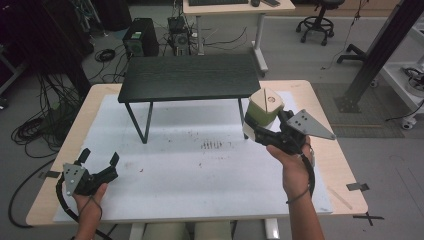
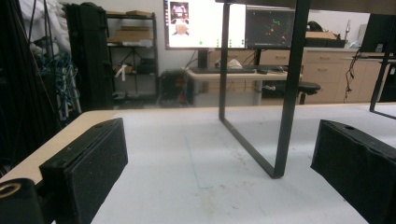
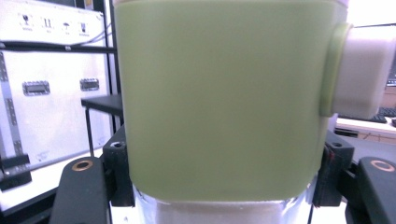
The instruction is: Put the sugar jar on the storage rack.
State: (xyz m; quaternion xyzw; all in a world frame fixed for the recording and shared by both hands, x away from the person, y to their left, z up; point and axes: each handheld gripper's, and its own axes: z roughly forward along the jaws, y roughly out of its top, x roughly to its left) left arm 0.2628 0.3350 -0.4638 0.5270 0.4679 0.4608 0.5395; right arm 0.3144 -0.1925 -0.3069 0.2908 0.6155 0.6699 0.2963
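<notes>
My right gripper [image 1: 259, 129] is shut on a pale green container with a cream lid [image 1: 265, 111], held above the table's right side near the stand's right leg. In the right gripper view the green container [image 3: 219, 98] sits between the jaws, with a white latch on its right side and a clear lower part at the bottom. Over the front left corner my left gripper [image 1: 99, 159] is held open, nothing between its black pads [image 2: 88, 168]. A small black stand [image 1: 190, 77] rests at the back of the white mat [image 1: 190, 165]; its left leg [image 2: 285, 93] rises ahead in the left gripper view.
Dark specks mark the mat near its middle [image 1: 211, 145]. The wooden table edge [image 1: 345, 165] frames the mat. Beyond the table lie cables, a computer tower [image 1: 141, 37], a desk and an office chair [image 1: 320, 20]. A black metal post [image 1: 385, 45] stands at the right.
</notes>
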